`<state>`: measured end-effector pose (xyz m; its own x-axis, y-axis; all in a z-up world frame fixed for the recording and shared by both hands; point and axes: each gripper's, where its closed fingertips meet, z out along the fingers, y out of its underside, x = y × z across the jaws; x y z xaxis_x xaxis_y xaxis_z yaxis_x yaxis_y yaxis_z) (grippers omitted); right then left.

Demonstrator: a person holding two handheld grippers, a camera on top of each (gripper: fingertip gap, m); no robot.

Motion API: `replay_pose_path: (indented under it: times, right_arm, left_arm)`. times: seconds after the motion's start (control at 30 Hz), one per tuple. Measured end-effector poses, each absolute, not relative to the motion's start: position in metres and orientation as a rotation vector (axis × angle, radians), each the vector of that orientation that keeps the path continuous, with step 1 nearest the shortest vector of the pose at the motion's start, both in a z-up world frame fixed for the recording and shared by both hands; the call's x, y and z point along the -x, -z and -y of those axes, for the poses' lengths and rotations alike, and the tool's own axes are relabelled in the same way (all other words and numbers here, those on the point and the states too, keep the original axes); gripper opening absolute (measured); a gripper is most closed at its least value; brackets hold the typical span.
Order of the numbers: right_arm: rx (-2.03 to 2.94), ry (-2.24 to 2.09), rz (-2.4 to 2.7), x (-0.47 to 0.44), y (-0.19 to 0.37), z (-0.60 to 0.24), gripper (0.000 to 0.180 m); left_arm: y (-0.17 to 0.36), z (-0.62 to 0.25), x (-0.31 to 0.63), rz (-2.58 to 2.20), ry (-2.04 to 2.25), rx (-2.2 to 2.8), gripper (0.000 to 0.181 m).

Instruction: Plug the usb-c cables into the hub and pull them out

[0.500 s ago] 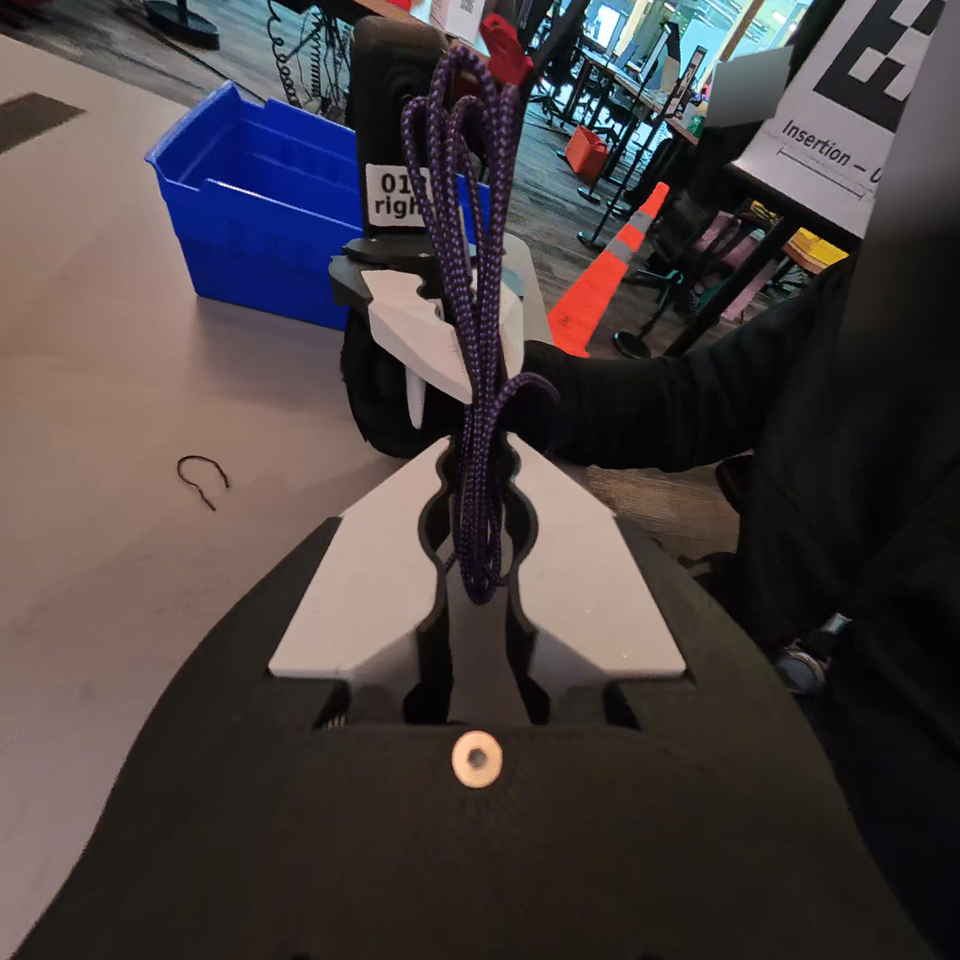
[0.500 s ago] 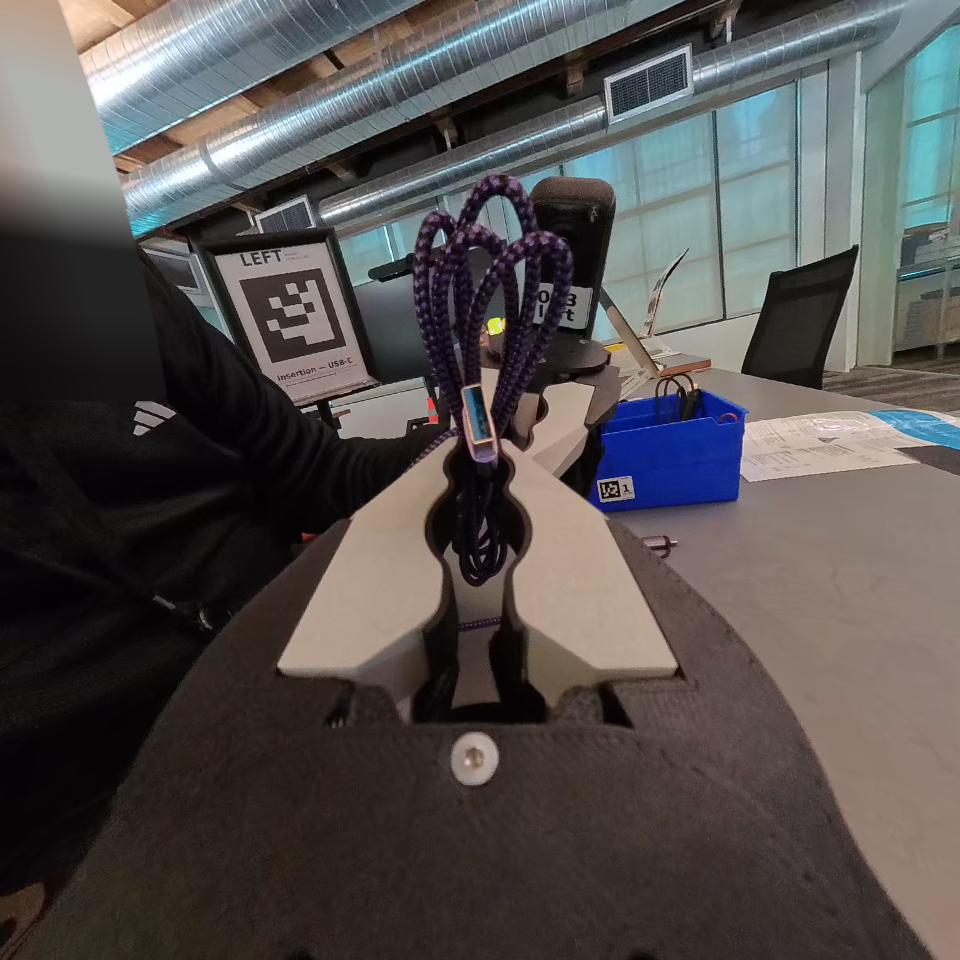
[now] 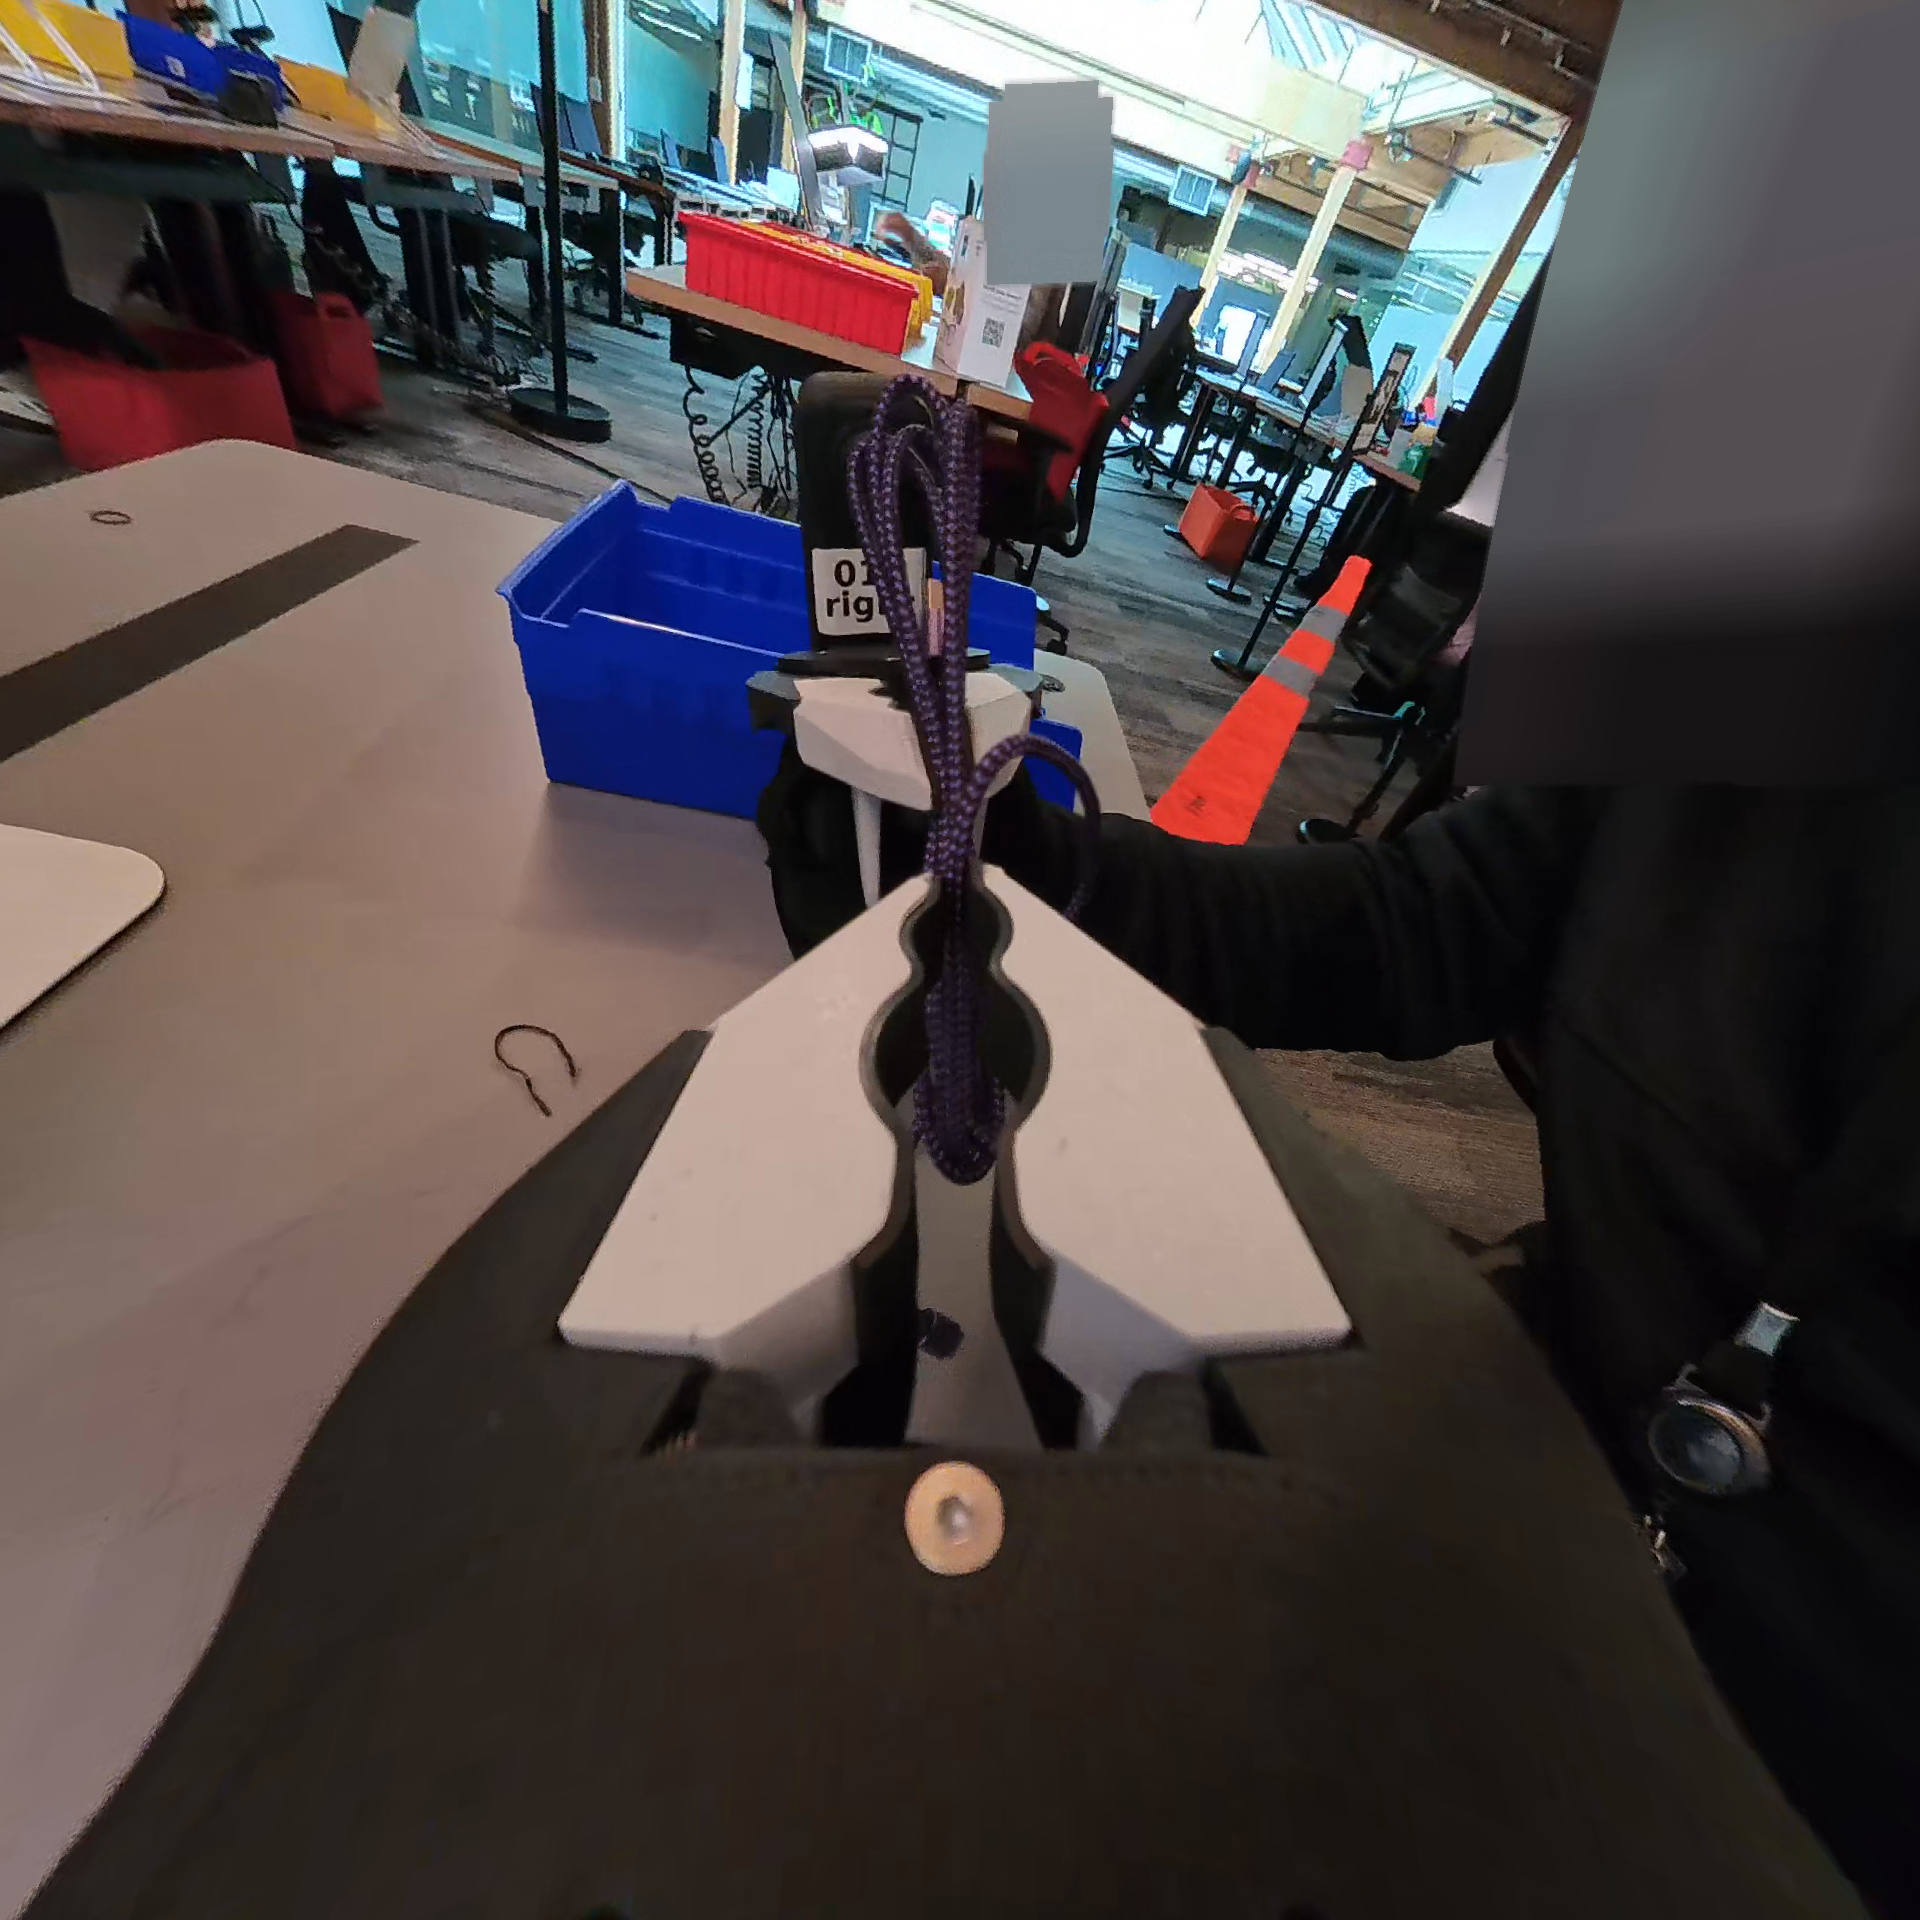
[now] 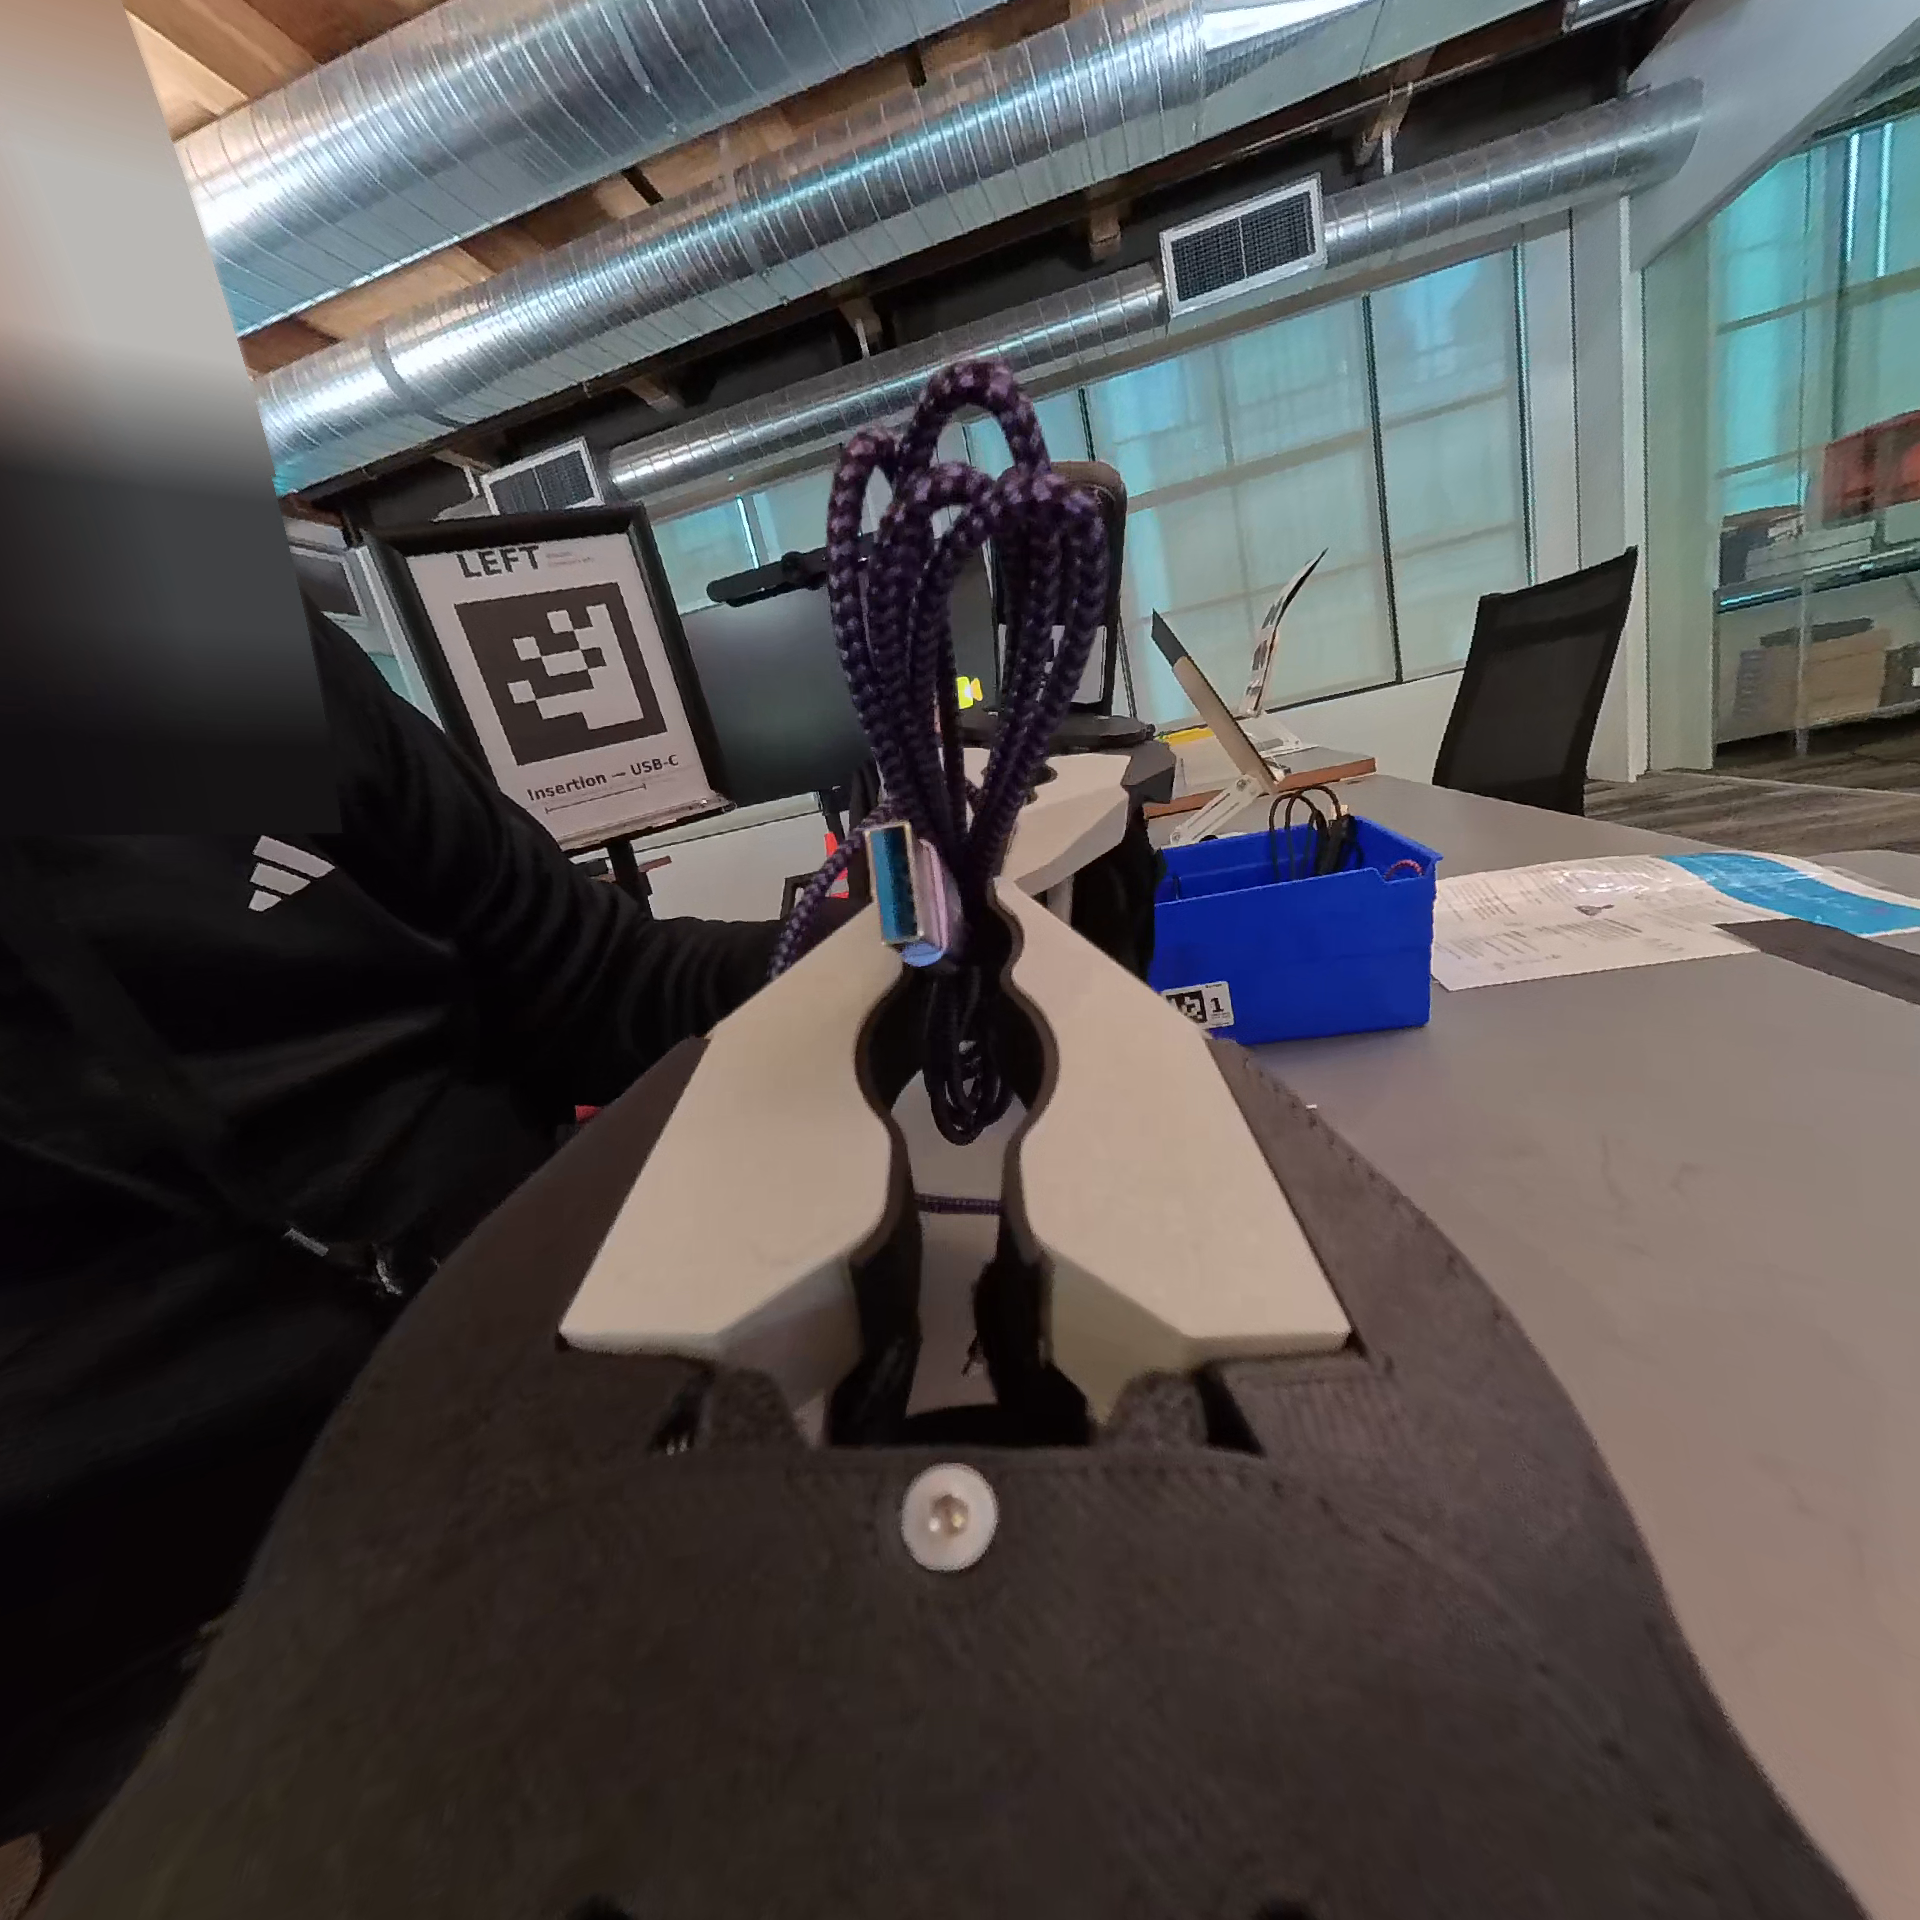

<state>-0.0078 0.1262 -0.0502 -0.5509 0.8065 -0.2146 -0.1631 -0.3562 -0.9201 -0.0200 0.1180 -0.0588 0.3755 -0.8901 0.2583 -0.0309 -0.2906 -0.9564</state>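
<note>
A coiled purple braided cable (image 3: 951, 1039) is stretched as a bundle between both grippers, above the grey table (image 3: 312, 935). My left gripper (image 3: 956, 883) is shut on one end of the bundle. The right gripper (image 3: 914, 738) faces it close by, held by a black-gloved hand. In the right wrist view my right gripper (image 4: 961, 904) is shut on the other end, with cable loops (image 4: 956, 582) standing up past the tips. A silver plug with a blue inside (image 4: 899, 894) sticks out at the left tip. No hub is in view.
A blue bin (image 3: 644, 665) stands on the table behind the right gripper. Another blue bin (image 4: 1299, 956) holds black cables, with papers (image 4: 1579, 914) beside it. A black twist tie (image 3: 535, 1055) lies on the table. The person's dark sleeve (image 3: 1299, 935) is on the right.
The left wrist view has tilted up and pulled back a little from the right gripper. In the right wrist view the plug has swung to the left of the tips. Both grippers stay shut.
</note>
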Motion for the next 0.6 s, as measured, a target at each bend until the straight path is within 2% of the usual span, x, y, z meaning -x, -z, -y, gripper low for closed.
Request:
replay_pose_path:
  times: [0.07,0.17,0.27,0.37,0.43,0.5,0.6]
  right_arm:
    - [0.914,-1.960,1.224,0.009,0.052,-0.126,0.004]
    - [0.940,-1.941,1.234,0.012,0.055,-0.127,0.004]
    - [0.940,-1.941,1.243,0.014,0.056,-0.125,0.004]
    - [0.949,-1.936,1.241,0.015,0.057,-0.126,0.004]
    - [0.950,-1.932,1.215,0.013,0.055,-0.130,0.004]
    - [0.959,-1.926,1.180,0.012,0.053,-0.136,0.004]
    - [0.987,-1.912,1.119,0.012,0.052,-0.146,0.004]
  left_arm:
    - [0.060,-0.120,0.020,-0.821,1.068,1.650,0.002]
    - [0.056,-0.126,0.019,-0.786,1.029,1.671,0.016]
    - [0.061,-0.132,0.014,-0.777,0.988,1.731,0.021]
    - [0.063,-0.134,0.011,-0.776,0.949,1.750,0.033]
    - [0.065,-0.137,0.014,-0.750,0.880,1.768,0.052]
    - [0.072,-0.135,0.013,-0.728,0.823,1.792,0.060]
    - [0.088,-0.141,0.014,-0.691,0.551,1.834,0.071]
